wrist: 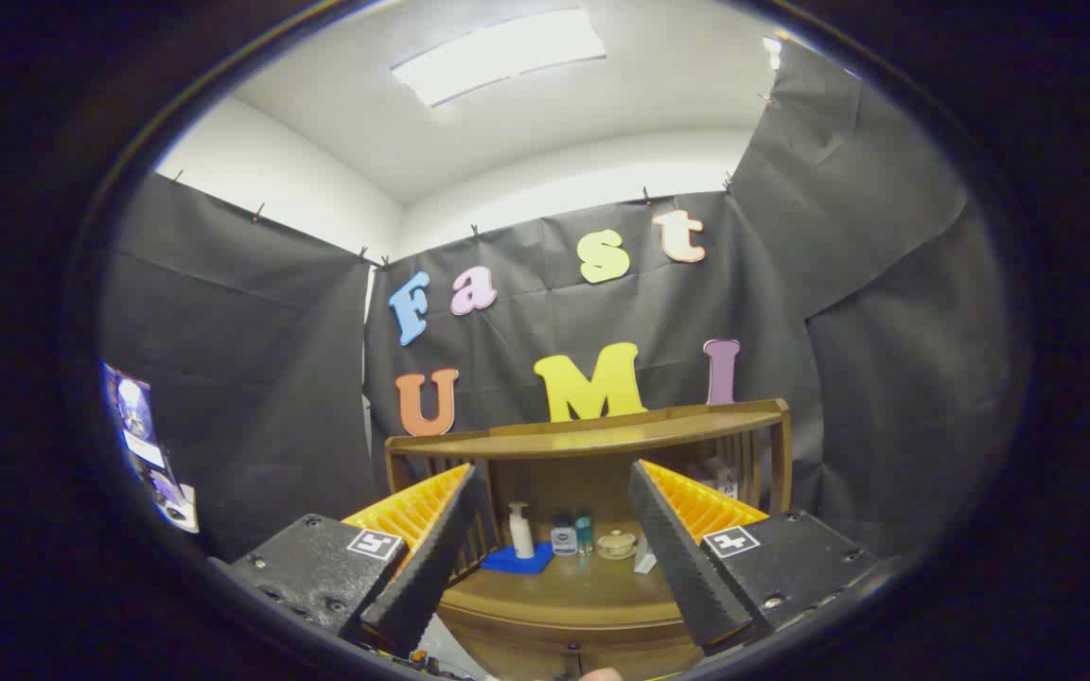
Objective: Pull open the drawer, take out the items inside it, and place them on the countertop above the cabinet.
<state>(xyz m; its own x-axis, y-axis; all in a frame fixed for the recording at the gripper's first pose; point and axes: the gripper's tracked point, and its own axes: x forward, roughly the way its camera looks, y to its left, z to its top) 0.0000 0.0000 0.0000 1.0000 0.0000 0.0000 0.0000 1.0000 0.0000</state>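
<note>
Wooden cabinet stands in front of the gripper, whose two fingers are spread wide with nothing between them. Looking along them, I see the cabinet's rounded front edge just below and ahead of the fingertips, and a small dark knob low on its front; whether that belongs to the drawer I cannot tell, and the drawer itself is not plainly visible from here.

Beyond the fingertips, on the desk surface of the cabinet, a handful of small things sits toward the back. A white pump bottle stands upright on a blue cloth. Just beside it are a small clear jar with a dark cap and a slim teal bottle, close together. Next along is a shallow lidded dish, and a little white object near the right finger, too small to make out.

Above these runs a curved wooden top shelf, held by slatted sides. Behind it hangs black cloth, with a white ceiling and a bright light panel overhead.
</note>
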